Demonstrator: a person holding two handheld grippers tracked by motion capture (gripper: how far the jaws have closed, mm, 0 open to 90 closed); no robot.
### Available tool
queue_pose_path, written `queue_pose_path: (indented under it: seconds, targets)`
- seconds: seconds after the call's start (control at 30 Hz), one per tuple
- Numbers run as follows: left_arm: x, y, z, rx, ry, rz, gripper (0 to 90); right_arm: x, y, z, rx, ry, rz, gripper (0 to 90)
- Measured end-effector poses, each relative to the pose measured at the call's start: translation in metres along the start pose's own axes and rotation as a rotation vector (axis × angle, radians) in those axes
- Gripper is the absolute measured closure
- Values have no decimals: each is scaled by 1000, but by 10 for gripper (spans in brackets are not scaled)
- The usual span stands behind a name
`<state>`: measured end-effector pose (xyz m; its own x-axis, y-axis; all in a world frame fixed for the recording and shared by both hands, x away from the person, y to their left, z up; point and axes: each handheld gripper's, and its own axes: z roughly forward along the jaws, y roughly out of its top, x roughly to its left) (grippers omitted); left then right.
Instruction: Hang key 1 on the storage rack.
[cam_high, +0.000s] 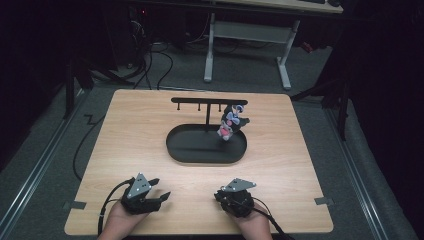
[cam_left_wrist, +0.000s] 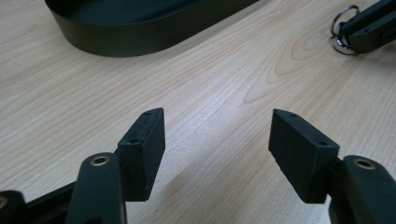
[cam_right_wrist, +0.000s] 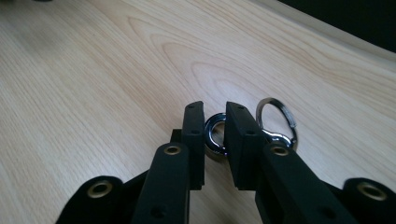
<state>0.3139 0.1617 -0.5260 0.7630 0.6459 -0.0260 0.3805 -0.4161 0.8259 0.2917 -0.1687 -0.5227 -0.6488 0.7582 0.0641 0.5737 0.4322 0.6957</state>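
Note:
My right gripper (cam_right_wrist: 215, 109) is shut on a dark metal ring (cam_right_wrist: 214, 136), which stands on edge between its jaws just above the wooden table (cam_right_wrist: 93, 93). A silver split ring (cam_right_wrist: 276, 122) is linked to it and lies to the right of the jaws. From the left gripper view, that key ring (cam_left_wrist: 343, 35) shows at the tip of the right gripper (cam_left_wrist: 369, 28). My left gripper (cam_left_wrist: 217, 119) is open over bare wood with nothing between its jaws. In the high view the left gripper (cam_high: 162, 188) and the right gripper (cam_high: 222, 195) sit near the table's front edge.
A black oval tray (cam_high: 175, 150) lies at the table's centre, with its wall (cam_left_wrist: 140, 37) close ahead of the left gripper. A black hook rack (cam_high: 207, 101) rises from it, and a small toy keychain (cam_high: 229, 124) hangs at its right end. Dark floor and a desk frame lie beyond.

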Motion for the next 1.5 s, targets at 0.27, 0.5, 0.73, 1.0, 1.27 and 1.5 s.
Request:
queue_pose_path:
  seconds: [0.27, 0.5, 0.73, 1.0, 1.27, 1.5]
  targets:
    - [1, 1, -1, -4, 1, -1, 369, -33, -24, -27, 13, -34, 78, 674]
    - [1, 1, 1, -1, 1, 2, 370, -55, -35, -49, -33, -61, 146, 642]
    - [1, 1, 0, -2, 1, 2, 370, -49, -47, -74, -15, -88, 152, 900]
    - [-1, 2, 1, 2, 1, 13, 370, -38, -45, -56, 41, -119, 114, 900]
    - [0, 0, -1, 2, 6, 4, 370, -65, -37, -47, 47, -214, 141, 899]
    - [0, -1, -3, 0, 10, -1, 371, -92, -15, -27, 44, -270, 163, 886]
